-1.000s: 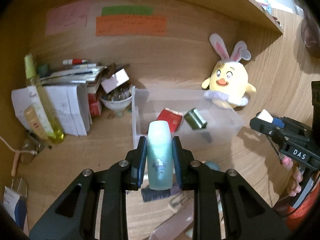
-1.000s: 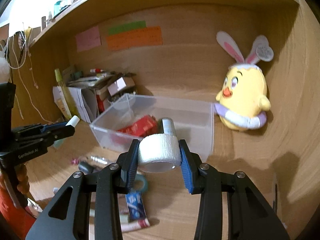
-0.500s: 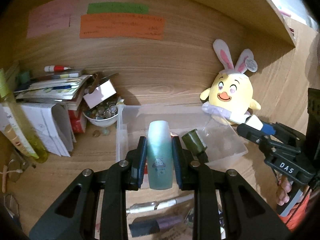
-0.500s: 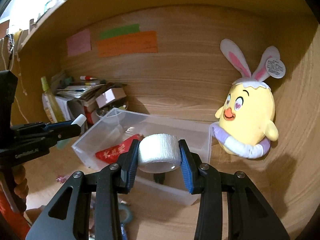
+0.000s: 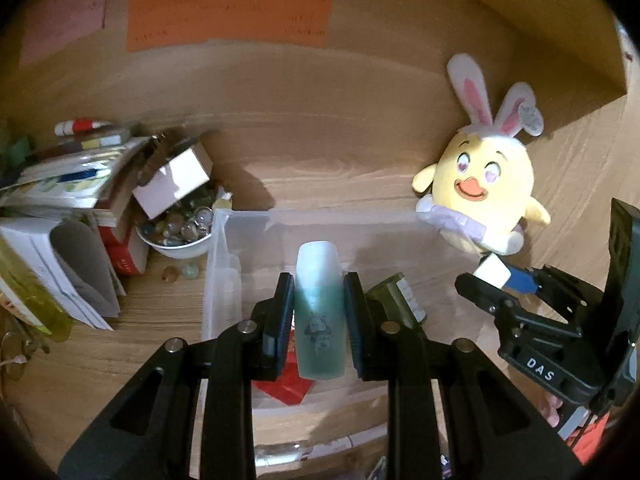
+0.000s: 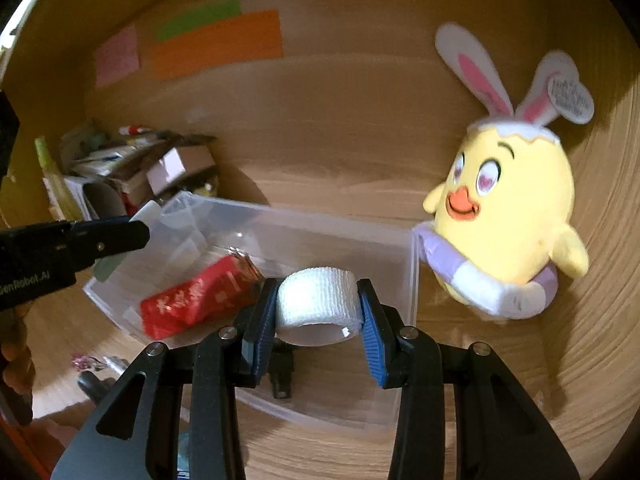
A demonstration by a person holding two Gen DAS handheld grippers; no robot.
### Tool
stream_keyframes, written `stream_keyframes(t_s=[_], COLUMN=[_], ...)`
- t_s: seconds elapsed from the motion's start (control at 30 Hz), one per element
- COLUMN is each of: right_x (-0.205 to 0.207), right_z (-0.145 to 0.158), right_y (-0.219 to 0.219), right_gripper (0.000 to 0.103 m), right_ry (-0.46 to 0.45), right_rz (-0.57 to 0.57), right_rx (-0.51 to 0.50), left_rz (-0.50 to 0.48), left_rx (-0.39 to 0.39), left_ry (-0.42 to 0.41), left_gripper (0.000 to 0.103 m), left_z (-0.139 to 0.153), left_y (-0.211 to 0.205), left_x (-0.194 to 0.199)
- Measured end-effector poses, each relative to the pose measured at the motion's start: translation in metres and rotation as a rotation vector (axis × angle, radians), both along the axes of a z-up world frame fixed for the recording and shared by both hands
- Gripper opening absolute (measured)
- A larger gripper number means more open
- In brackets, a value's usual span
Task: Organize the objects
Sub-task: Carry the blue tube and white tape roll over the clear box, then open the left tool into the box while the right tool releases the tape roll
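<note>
My left gripper is shut on a teal bottle with a white cap and holds it above the clear plastic bin. My right gripper is shut on a white roll of gauze tape, held over the same bin. A red packet and a dark olive bottle lie in the bin. The right gripper also shows in the left wrist view, over the bin's right end. The left gripper also shows in the right wrist view, over its left end.
A yellow chick plush with bunny ears sits right behind the bin. A white bowl of small items, stacked books and papers and a yellow bottle stand left. Loose items lie in front of the bin.
Both grippers have moved forward with their objects, from in front of the bin to over it. The bin and plush now look nearer.
</note>
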State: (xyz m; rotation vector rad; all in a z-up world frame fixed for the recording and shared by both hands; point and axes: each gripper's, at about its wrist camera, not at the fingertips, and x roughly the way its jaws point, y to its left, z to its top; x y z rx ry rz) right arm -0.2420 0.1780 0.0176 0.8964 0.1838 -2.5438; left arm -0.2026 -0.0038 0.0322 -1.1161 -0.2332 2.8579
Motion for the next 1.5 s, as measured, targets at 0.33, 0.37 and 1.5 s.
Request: stream_keyframes(t_s=[0.33, 0.37, 1.5], right_x=[-0.016, -0.017, 0.032], right_z=[-0.019, -0.02, 0.027], right_y=[-0.003, -0.003, 0.011], right_gripper=[0.035, 0.035, 0.082], right_ry=[-0.059, -0.066, 0.003], right_rz=[0.001, 0.003, 0.018], right_rx=[0.046, 0.045, -0.024], left_rz=[-0.047, -0.051, -0.036], left_rx=[-0.055, -0.059, -0.127], left_ry=[-0.075, -0.081, 0.07], left_gripper=[0.025, 0.025, 0.09], left_z=[-0.023, -0.025, 0.029], left_y=[0.024, 0.026, 0.024], left_x=[-0.026, -0.028, 0.038])
